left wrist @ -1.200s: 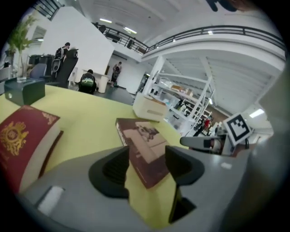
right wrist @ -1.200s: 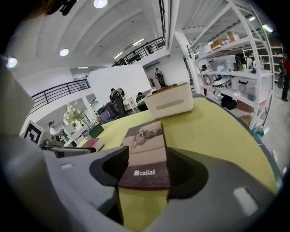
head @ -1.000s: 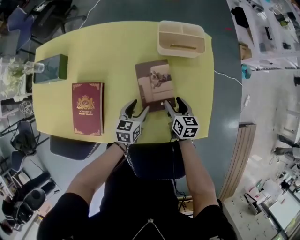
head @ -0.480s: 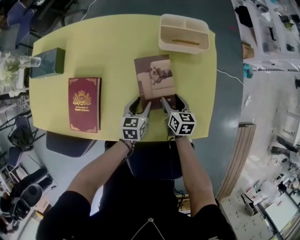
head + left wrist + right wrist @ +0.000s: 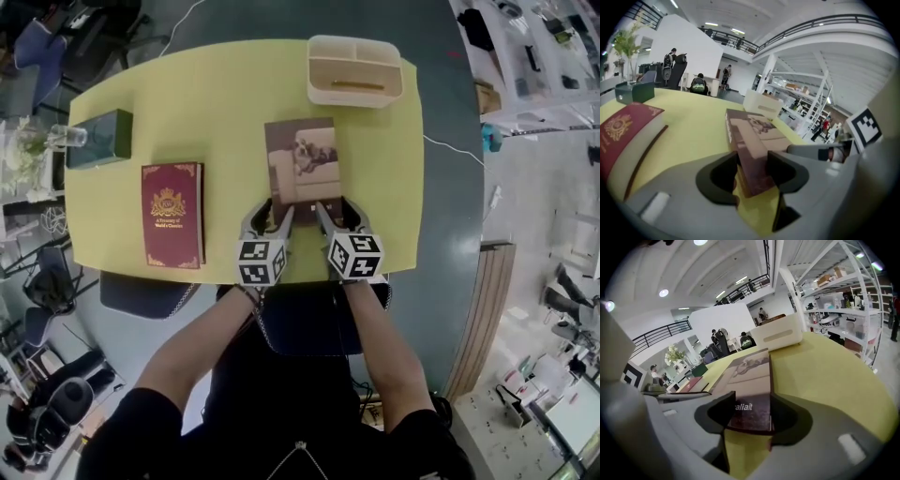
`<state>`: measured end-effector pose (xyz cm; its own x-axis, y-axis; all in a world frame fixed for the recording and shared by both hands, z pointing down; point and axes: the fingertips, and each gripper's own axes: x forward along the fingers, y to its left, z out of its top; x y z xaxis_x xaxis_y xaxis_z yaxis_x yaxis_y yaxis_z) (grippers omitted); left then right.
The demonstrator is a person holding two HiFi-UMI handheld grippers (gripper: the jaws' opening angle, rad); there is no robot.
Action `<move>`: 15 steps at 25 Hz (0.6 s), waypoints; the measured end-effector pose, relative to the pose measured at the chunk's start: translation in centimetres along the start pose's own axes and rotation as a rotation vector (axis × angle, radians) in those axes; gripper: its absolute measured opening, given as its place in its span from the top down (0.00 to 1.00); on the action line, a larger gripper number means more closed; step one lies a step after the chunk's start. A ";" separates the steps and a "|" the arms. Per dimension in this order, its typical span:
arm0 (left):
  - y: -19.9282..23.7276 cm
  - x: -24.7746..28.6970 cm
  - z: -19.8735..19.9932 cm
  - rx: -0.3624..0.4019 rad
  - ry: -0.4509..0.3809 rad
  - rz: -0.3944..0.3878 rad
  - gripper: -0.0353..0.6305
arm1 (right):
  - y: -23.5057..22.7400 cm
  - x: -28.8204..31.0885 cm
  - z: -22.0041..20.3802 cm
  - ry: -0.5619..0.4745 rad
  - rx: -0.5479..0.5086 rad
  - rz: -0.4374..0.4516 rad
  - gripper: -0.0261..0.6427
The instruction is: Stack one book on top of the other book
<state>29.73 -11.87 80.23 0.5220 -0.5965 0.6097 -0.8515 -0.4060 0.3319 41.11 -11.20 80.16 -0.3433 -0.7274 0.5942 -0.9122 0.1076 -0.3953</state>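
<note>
The person stands at the near edge of the yellow bench (image 5: 234, 103) with a tool in each hand, both angled down at the same book. The brown book (image 5: 302, 159), with a pale picture of a dog on its cover, lies flat a little right of the bench's middle. Its short end faces the near edge and it does not reach the far edge.

The left hand-held gripper (image 5: 276, 208) is at the book's near left corner. Its jaws have just been closing, and in the left gripper view they now sit narrow, with that corner wedged between them and both pads against the book. The right hand-held gripper (image 5: 330, 206) is at the near right corner. Its jaws have just been closing too, and the right gripper view shows the corner between them, one tip over the dark strip of the cover and the other against the book's side edge, with no yellow showing in between. How hard that pair presses I cannot tell. The book's near end looks to be on the bench.

The red book (image 5: 172, 228), with a gold crest on its cover, lies flat near the left end of the near edge, well apart from the brown one. A dark green box (image 5: 99, 138) sits by the far left corner with a glass vase (image 5: 56, 136) just beside it. A cream divided tray (image 5: 355, 94) stands at the far edge towards the right corner.
</note>
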 end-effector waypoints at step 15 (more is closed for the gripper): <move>-1.1 -11.6 8.2 0.101 -0.089 -0.075 0.62 | 10.0 -8.3 6.4 -0.107 0.012 -0.057 0.62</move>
<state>25.03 -10.15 66.86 0.5898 -0.6192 0.5184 -0.8032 -0.5166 0.2968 36.26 -8.38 66.78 -0.2642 -0.8004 0.5381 -0.9266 0.0559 -0.3718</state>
